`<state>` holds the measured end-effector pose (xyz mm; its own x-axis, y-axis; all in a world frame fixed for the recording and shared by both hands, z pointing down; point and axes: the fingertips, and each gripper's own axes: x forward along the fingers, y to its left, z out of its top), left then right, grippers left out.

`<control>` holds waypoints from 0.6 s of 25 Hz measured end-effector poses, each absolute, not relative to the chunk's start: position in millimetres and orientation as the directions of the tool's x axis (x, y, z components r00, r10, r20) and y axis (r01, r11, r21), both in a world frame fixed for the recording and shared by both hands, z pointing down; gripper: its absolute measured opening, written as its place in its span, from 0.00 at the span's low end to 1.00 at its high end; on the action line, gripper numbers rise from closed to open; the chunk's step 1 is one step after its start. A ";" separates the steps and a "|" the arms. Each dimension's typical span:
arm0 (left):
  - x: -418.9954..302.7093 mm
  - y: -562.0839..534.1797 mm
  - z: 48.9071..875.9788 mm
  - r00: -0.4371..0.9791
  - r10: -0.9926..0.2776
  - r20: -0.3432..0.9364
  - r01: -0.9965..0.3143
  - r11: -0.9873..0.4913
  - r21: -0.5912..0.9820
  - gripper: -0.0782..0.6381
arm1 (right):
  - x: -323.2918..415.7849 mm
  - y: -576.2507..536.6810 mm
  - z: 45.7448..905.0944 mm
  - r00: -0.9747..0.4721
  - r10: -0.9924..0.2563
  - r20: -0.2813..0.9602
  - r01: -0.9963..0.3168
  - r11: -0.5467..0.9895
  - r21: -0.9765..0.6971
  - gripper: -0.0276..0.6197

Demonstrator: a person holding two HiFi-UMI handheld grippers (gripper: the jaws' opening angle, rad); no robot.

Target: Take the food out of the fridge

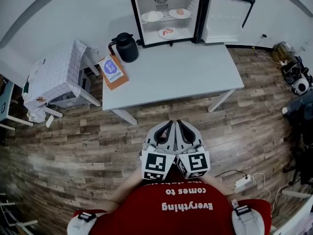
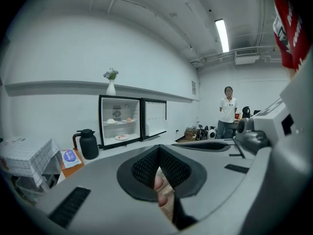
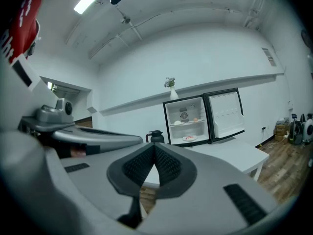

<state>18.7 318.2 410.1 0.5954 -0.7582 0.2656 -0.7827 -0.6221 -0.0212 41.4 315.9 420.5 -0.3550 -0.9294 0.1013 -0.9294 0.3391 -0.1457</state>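
Inside the open fridge (image 1: 166, 13), at the far edge of the table (image 1: 195, 77), the food sat on three plates: the upper-left plate (image 1: 152, 16) and upper-right plate (image 1: 180, 13) on the shelf, the lower plate (image 1: 168, 33) beneath. Your left claw (image 1: 169, 125) and right claw (image 1: 180, 124) were both closed on nothing, side by side near your chest, well apart from the fridge. The plates looked stiff, light, smooth-rimmed and breakable, and the food probably lay loose and could slide if tilted. The near rim seemed the best hold, pinched top and bottom and kept level. The lower plate looked the easiest to reach.
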 end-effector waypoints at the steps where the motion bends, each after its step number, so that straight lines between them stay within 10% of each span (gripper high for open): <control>1: 18.6 302.7 410.0 0.597 -0.755 0.269 -0.780 -0.625 -0.022 0.12 | 41.3 299.7 419.4 -0.352 -0.930 0.101 -0.931 0.337 -0.139 0.06; 15: -11.9 86.8 380.5 0.623 -0.751 0.218 -0.772 -0.636 0.015 0.12 | 10.1 86.5 386.6 -0.355 -0.931 0.089 -0.934 0.356 -0.005 0.06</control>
<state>-11.9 86.8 380.5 0.6228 -0.7513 0.2185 -0.7719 -0.6355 0.0151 10.1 86.5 386.6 -0.3551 -0.9306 0.0888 -0.9344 0.3561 -0.0045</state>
